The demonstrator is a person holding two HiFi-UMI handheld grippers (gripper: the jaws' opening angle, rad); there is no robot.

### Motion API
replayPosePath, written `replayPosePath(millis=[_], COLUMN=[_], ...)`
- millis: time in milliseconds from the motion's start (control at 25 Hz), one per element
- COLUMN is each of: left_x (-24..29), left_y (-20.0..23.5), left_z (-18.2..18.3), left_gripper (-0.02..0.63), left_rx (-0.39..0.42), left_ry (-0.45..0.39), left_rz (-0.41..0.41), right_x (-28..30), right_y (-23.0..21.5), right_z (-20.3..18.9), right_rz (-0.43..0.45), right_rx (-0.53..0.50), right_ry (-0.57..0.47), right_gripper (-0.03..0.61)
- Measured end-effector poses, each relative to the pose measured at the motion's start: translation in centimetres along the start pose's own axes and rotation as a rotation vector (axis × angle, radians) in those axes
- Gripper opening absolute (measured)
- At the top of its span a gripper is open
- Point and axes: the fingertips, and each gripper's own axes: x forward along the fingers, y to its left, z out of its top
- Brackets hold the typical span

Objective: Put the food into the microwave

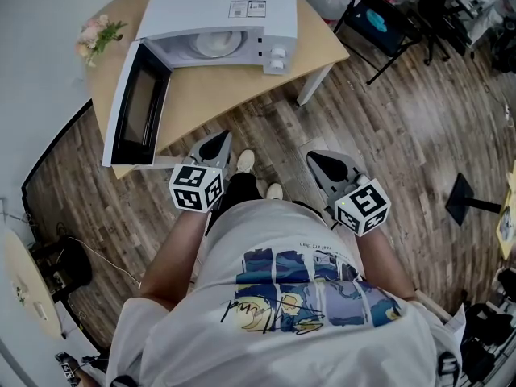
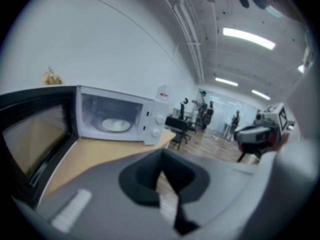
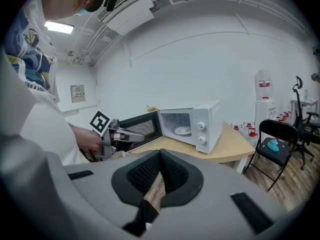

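- Printed white shirt (image 1: 298, 297) of the person lies nearest the head camera and fills the lower frame. Both forearms reach forward from it.
- Left tool (image 1: 214, 145): grey body with a marker cube (image 1: 196, 188) at its rear. Its jaws are together at the tips with nothing between them. It is held near the front edge of the tabletop (image 1: 218, 95), just right of the open door (image 1: 137, 107).
- Right tool (image 1: 329, 166): same build, jaws likewise closed on nothing. It is held over the wooden floor (image 1: 403, 135), apart from the tabletop and about level with the left tool.
- Microwave (image 1: 218, 6): white box with two round knobs on its right panel, standing on the curved wooden tabletop. The door has a dark window and is swung wide open to the left.
- White plate (image 1: 216, 43): round, lying in the middle of the microwave cavity.
- Hard to make out: something pale sits on the plate in the left gripper view, too small and blurred to identify.
- Hidden or cut off: the microwave's top covers the rear of the cavity in the head view. The person's legs are mostly hidden beneath the shirt.
- Plate relative to the tools: inside the cavity, ahead of both across the tabletop and well apart from them. Neither tool touches the microwave or its door.
- Flowers (image 1: 97, 35): small pink bunch at the far tabletop corner, indistinct.
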Motion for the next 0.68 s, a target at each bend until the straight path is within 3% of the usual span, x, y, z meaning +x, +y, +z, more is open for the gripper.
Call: replayPosePath(millis=[680], left_x=[4.4], left_y=[4.9], left_z=[2.1], left_gripper=[0.008], left_rx=[-0.015], left_ry=[0.017], left_rz=[-0.021], right_x=[5.9], right_y=[-3.7], right_z=[2.1], right_rz=[-0.005], right_rx=[-0.006], right_ry=[0.052], right_gripper=[0.006])
